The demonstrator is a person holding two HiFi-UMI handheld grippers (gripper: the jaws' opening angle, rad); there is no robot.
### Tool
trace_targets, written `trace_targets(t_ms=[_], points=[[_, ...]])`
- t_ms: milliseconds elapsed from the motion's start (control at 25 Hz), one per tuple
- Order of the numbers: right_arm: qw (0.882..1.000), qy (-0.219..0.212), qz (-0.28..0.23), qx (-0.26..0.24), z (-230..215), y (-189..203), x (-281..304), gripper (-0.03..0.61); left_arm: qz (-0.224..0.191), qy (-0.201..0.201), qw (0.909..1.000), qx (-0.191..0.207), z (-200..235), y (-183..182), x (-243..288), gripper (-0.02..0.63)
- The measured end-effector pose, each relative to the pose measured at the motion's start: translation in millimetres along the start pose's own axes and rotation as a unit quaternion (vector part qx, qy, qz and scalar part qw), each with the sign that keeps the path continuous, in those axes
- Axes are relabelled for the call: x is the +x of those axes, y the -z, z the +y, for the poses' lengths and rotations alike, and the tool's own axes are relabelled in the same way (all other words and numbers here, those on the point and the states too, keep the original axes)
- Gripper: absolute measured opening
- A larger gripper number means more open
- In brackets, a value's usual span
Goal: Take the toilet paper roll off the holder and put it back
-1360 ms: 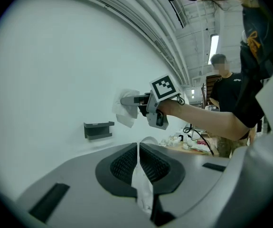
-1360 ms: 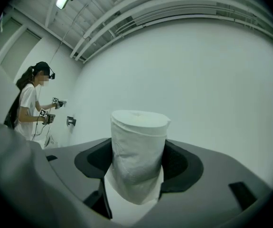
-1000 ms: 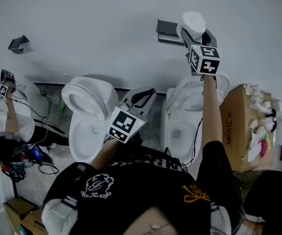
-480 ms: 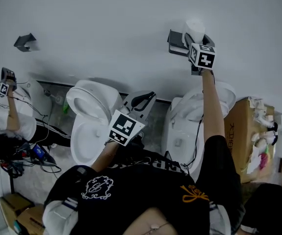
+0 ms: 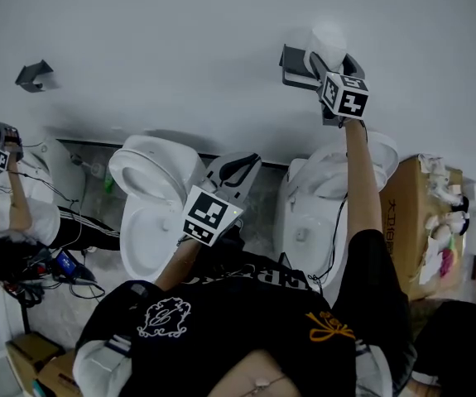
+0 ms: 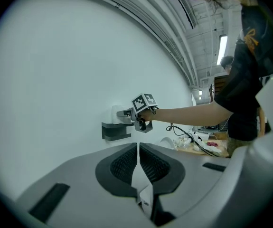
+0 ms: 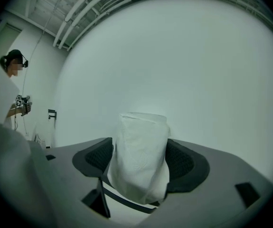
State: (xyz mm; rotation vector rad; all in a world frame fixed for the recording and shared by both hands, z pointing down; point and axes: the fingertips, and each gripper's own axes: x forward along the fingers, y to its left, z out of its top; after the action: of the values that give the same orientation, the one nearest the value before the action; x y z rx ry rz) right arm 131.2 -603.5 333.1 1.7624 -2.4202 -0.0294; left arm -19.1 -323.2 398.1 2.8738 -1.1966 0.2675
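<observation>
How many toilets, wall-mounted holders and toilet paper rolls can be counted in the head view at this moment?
Toilets: 2
Wall-mounted holders: 2
Toilet paper roll: 1
Total: 5

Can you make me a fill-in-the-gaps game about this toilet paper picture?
1. The right gripper, whose jaws have just been opening, has the white ___ between them.
2. That thing is up by the dark ___ on the wall.
3. The left gripper has its jaws pressed ___.
4. Down below stand two white ___.
Missing words: toilet paper roll; holder; together; toilets.
</observation>
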Motion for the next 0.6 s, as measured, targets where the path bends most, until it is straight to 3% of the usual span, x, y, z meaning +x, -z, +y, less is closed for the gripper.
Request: trace_targets(t_ms=[280,600], points=[[0.999,-0.021,-0.019,-0.018,17.1,-4.3,-57.1,0.344,0.005,0.025,0.9997,-0.005,-10.0,4.7,4.7,0.026],[0.999,-0.031,-0.029,0.021,45.5,22.8,-152.8,0.286,0.011,0.059,0.9982,-0.009,-40.7,10.0,12.8,0.026]])
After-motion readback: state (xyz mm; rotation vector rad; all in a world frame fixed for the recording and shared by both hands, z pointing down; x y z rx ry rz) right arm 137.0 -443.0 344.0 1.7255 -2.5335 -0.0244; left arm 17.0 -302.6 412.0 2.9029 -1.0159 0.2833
